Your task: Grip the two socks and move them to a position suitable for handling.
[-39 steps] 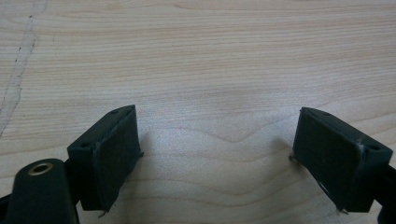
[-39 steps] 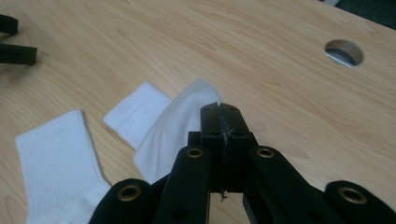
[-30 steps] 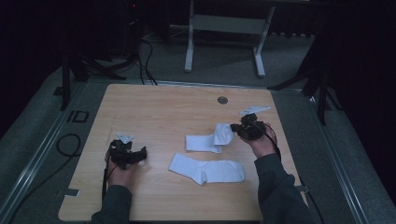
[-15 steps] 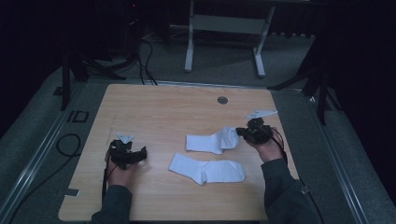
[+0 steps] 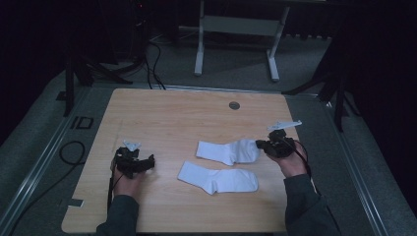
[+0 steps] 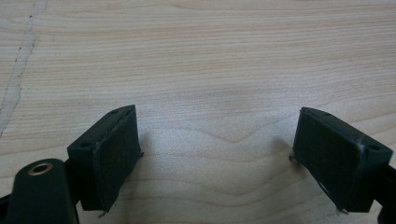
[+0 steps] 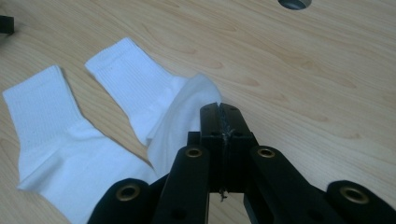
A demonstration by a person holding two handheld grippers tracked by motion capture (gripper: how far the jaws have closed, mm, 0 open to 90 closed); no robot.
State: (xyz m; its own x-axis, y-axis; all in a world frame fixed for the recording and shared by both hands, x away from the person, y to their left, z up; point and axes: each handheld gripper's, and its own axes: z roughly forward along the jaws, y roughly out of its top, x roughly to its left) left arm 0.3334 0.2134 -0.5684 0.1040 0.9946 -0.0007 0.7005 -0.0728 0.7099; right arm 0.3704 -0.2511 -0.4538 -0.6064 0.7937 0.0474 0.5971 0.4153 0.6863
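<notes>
The left gripper (image 5: 140,163) rests on the wooden table (image 5: 167,118), its jaws wide and holding nothing (probably waiting). In the middle lie two white socks: the near sock (image 5: 219,177) flat, the far sock (image 5: 226,150) with its toe end pinched by the right gripper (image 5: 263,145), apparently to drag or straighten it.

high view: dim, surroundings near black, counter (image 5: 162,118) lit from above | gripper views: bright, even, sharp wood grain | soft shadows beside left tongs (image 6: 215,154) | white socks (image 7: 70,140) near glare | tong bases slightly blurred
</notes>
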